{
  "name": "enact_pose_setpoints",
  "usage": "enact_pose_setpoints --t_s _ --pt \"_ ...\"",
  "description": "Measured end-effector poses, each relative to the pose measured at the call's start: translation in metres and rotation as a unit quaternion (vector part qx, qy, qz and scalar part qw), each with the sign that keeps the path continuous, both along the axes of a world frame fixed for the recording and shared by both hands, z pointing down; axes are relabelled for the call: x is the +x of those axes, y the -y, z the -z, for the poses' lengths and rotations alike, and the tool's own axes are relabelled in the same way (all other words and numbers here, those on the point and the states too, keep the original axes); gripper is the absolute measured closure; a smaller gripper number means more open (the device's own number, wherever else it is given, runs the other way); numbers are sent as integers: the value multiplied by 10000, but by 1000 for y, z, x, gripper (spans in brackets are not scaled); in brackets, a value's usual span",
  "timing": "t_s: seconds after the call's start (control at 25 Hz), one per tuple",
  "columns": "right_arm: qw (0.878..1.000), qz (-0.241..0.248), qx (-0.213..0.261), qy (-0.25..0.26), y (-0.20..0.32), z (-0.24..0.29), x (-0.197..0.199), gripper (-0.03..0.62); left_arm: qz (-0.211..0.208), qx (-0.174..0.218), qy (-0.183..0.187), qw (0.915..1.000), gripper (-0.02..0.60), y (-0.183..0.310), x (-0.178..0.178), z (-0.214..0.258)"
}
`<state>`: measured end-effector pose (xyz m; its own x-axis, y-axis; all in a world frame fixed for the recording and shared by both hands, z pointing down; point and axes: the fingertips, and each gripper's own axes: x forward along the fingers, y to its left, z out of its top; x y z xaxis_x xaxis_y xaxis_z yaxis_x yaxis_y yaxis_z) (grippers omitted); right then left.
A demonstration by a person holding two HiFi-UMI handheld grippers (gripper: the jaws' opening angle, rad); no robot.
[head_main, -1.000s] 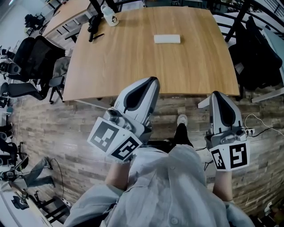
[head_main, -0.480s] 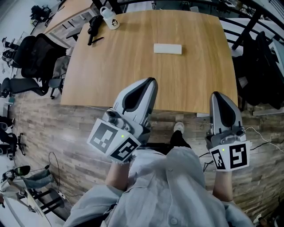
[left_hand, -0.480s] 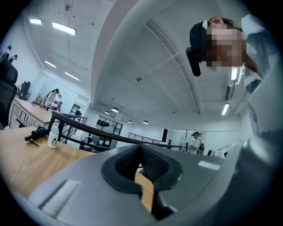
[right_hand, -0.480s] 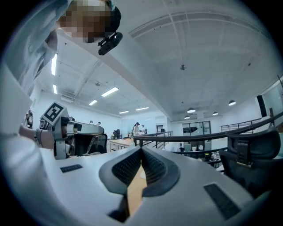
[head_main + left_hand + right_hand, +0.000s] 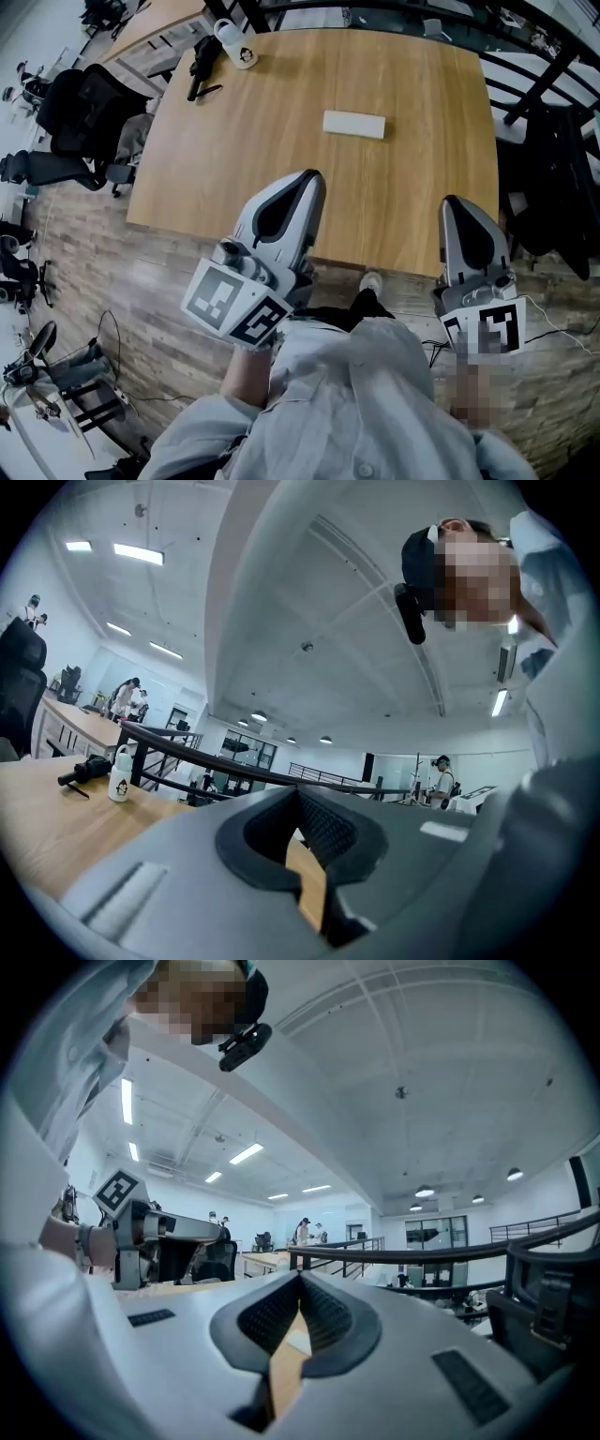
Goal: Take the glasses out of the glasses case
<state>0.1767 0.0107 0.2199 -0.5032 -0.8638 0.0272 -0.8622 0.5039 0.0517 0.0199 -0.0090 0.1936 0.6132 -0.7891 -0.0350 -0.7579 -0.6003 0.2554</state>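
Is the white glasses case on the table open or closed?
Closed: the glasses case lies flat as one block, no lid raised.

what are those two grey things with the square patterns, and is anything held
There is no robot: a person holds a two-jaw gripper in each hand, the left gripper and the right gripper. The patterned cubes are parts of them. The top-down picture comes from a camera on the person's head; the other two from cameras riding on each gripper, looking along its jaws. On the wooden table are a white glasses case, a white bottle and a black object. Both grippers are closed and empty.
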Motion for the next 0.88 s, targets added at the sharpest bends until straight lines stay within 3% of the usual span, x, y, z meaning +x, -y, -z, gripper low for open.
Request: enact_pose_setpoints --t_s 0.56,0.88 --pt "9991 377 -89 197 33 -2 16 592 425 -73 164 9989 577 20 10 1" --pt "9991 329 -138 216 41 -6 15 592 408 -121 253 9988 577 31 7 -2"
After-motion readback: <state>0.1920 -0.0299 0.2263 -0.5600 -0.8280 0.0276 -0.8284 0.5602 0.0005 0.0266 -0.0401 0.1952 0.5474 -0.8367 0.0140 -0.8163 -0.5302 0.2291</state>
